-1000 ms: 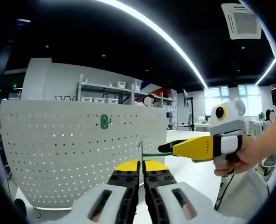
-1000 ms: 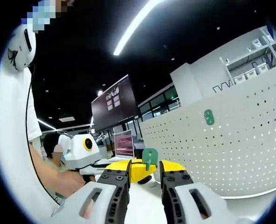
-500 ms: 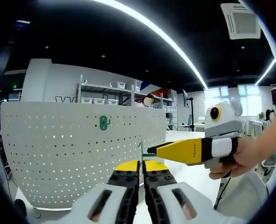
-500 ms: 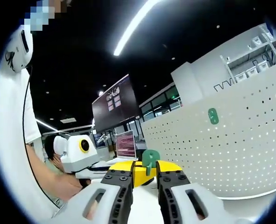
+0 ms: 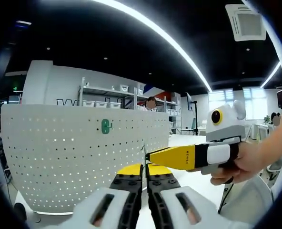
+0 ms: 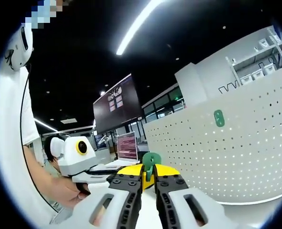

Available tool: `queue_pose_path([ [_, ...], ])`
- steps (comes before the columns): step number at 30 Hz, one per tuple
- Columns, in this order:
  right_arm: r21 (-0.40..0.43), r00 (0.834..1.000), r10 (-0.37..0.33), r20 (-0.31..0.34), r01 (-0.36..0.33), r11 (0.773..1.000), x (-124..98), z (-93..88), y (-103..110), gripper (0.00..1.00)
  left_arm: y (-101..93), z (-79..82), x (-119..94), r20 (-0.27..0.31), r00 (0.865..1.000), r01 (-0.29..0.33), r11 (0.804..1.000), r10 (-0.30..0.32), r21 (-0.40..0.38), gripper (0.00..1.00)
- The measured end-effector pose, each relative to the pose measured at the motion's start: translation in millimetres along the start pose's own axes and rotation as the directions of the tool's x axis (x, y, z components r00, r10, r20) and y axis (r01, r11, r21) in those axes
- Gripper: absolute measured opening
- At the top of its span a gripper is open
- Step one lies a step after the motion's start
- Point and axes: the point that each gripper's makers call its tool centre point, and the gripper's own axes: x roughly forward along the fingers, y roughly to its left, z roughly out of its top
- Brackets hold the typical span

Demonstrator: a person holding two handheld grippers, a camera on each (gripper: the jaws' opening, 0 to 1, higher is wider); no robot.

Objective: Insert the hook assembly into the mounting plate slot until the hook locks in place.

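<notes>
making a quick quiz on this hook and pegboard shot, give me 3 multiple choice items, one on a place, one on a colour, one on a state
1. Where is the mounted green hook plate?
A. on the white pegboard
B. on the ceiling light
C. on the floor

2. What colour is the hook piece between the right gripper's jaws?
A. red
B. green
C. blue

3. How do the left gripper's jaws stand?
A. wide open
B. closed on a thin upright piece
C. removed

Answers:
1 A, the left gripper view shows the green plate sitting on the perforated board's face.
2 B, the right gripper view shows a green part rising between the jaws.
3 B, the left gripper view shows the jaws nearly together with a thin upright piece between their tips.
</notes>
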Motion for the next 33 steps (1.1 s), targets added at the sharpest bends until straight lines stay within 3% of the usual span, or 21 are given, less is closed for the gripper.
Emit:
queue_pose_path([
  [15, -0.009, 0.999, -0.049, 0.002, 0.049, 0.999, -0.6, -0.2, -4.5, 0.02, -1.4, -0.3, 0.2, -0.006, 1.0, -0.004, 1.0, 0.004, 0.009, 0.01],
  [22, -0.063, 0.998, -0.056, 0.01, 0.057, 0.996, 0.3, 1.7, -3.7, 0.02, -1.0, -0.2, 0.3, -0.008, 1.0, -0.007, 1.0, 0.007, 0.003, 0.01],
  [33, -0.005, 0.997, -0.075, -0.016, 0.075, 0.997, 1.1, -1.7, -4.8, 0.02, 0.3, -2.8, -1.1, -0.017, 1.0, -0.015, 1.0, 0.015, 0.002, 0.01],
])
